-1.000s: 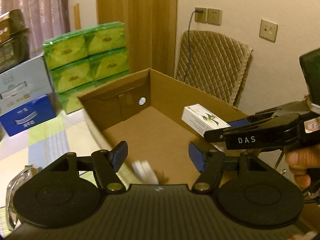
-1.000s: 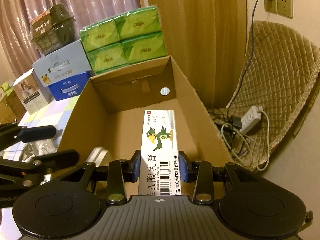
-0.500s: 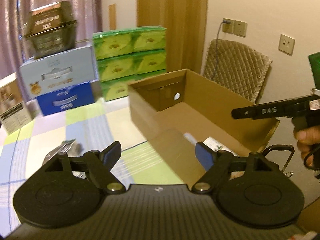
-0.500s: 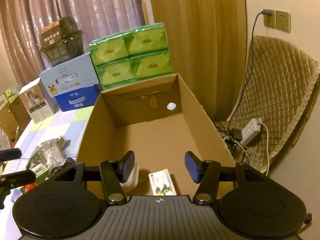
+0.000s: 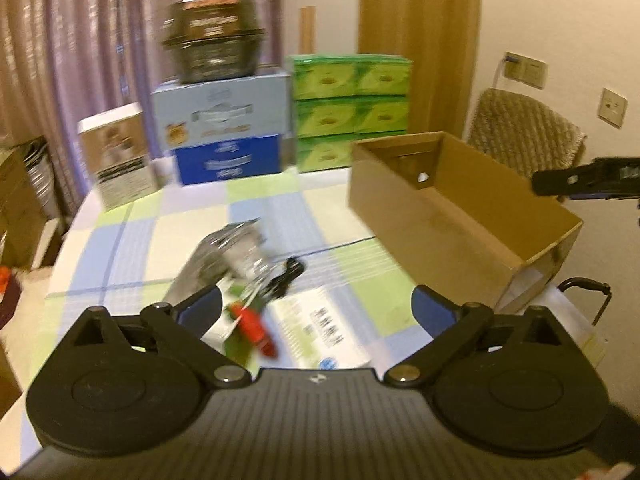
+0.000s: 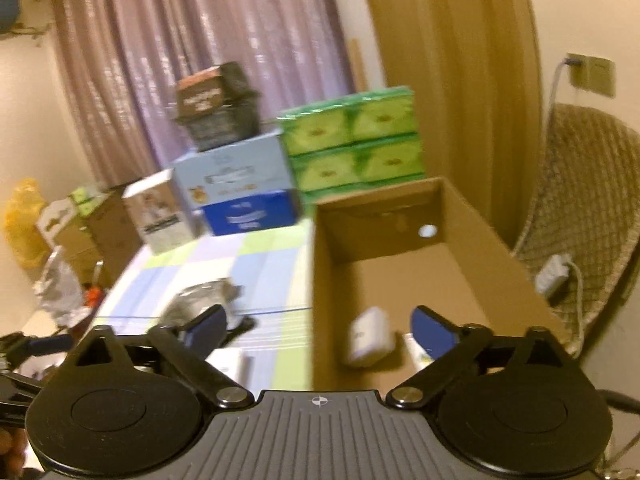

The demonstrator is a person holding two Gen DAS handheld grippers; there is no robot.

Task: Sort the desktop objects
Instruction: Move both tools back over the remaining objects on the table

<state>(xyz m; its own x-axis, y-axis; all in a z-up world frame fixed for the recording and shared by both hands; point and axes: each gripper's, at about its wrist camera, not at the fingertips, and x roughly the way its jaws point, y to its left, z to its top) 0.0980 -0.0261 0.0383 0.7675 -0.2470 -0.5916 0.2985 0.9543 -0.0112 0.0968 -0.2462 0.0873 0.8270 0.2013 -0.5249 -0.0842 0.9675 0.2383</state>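
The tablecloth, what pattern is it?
Pastel checks of blue, green and cream, clearest in the left wrist view.

At 12 o'clock from my tongs I see a purple curtain (image 5: pixel 100 40). Toward 1 o'clock 6 green tissue packs (image 5: pixel 352 108) are stacked, and at 2 o'clock a quilted chair (image 5: pixel 528 128) sits under 2 wall sockets (image 5: pixel 525 69).

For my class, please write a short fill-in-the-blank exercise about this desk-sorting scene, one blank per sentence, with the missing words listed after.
1. Both the left gripper and the right gripper have their jaws ____.
2. The small white container lies inside the ____ box.
3. The stacked tissue packs behind the cardboard box are ____ in colour.
4. The silver foil bag lies on the ____ tablecloth.

Missing words: open; cardboard; green; checked
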